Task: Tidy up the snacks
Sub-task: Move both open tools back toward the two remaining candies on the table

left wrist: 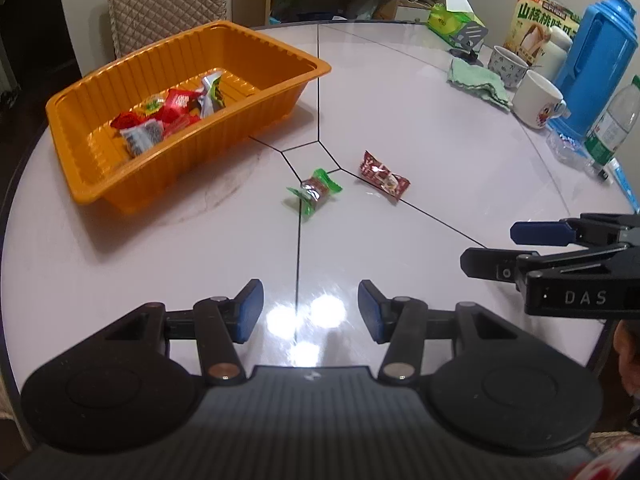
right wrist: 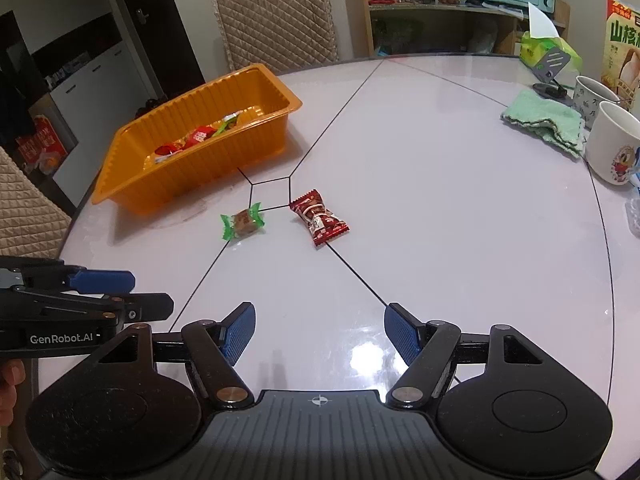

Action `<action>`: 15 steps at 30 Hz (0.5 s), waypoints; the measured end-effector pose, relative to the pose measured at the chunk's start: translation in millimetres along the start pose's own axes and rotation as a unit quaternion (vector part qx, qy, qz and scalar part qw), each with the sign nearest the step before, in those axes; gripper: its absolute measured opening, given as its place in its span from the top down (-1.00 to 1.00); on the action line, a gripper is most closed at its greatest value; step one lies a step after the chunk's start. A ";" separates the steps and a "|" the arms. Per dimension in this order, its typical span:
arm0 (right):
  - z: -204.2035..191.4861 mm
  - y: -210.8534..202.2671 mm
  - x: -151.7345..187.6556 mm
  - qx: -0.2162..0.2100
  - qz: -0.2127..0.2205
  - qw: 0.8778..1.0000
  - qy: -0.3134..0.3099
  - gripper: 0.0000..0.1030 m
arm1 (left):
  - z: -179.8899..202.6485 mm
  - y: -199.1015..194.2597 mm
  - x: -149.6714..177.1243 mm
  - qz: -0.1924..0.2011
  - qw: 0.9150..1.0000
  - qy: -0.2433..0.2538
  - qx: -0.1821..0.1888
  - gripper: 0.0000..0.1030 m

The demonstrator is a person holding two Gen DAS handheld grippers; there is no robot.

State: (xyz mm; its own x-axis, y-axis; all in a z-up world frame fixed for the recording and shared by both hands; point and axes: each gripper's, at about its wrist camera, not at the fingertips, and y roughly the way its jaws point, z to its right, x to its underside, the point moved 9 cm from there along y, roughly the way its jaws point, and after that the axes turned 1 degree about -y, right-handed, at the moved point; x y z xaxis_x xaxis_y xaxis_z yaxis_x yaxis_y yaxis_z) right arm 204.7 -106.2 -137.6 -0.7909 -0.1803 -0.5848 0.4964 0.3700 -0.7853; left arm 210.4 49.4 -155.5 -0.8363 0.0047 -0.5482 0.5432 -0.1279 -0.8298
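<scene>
Both grippers hang over the near edge of the round table [left wrist: 400,112], side by side and angled down at it. The left gripper [left wrist: 310,312] has its blue pads parted with only bare tabletop between them, nothing gripped. The right gripper [right wrist: 320,334] is spread wider, jaws released as well, and empty.

Out in the middle, two loose snacks lie on the table. The green candy [right wrist: 243,221] sits to the left, twisted ends flared, right on a dark seam line. Just beside it, to the right and apart from it, lies the red candy [right wrist: 319,217], also across a seam. Both are well ahead of the fingertips; neither gripper touches them.

Further back on the left stands the orange tray [left wrist: 256,92], ribbed walls, with a small heap of wrapped snacks [left wrist: 168,114] on its floor. Along the right edge sit a green cloth [right wrist: 544,122], mugs [right wrist: 612,140] and a blue flask [left wrist: 600,56].
</scene>
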 end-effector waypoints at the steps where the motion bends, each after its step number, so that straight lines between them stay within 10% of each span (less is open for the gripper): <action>1: 0.4 2.4 -1.1 0.000 0.000 1.000 -0.001 -0.40 | -1.0 1.7 -1.8 0.001 1.000 0.001 -0.001 0.06; 15: 2.8 35.3 -17.7 -0.007 0.006 1.000 -0.027 -0.39 | -7.7 36.0 -28.7 0.011 0.999 0.035 -0.005 0.06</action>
State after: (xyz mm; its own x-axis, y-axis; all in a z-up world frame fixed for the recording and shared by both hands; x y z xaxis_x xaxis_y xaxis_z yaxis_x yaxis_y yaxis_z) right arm 237.3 -92.5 -155.6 -0.7642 -0.2244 -0.6046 0.5008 0.3842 -0.7756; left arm 254.5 52.3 -170.5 -0.8167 0.0710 -0.5726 0.5631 -0.1184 -0.8178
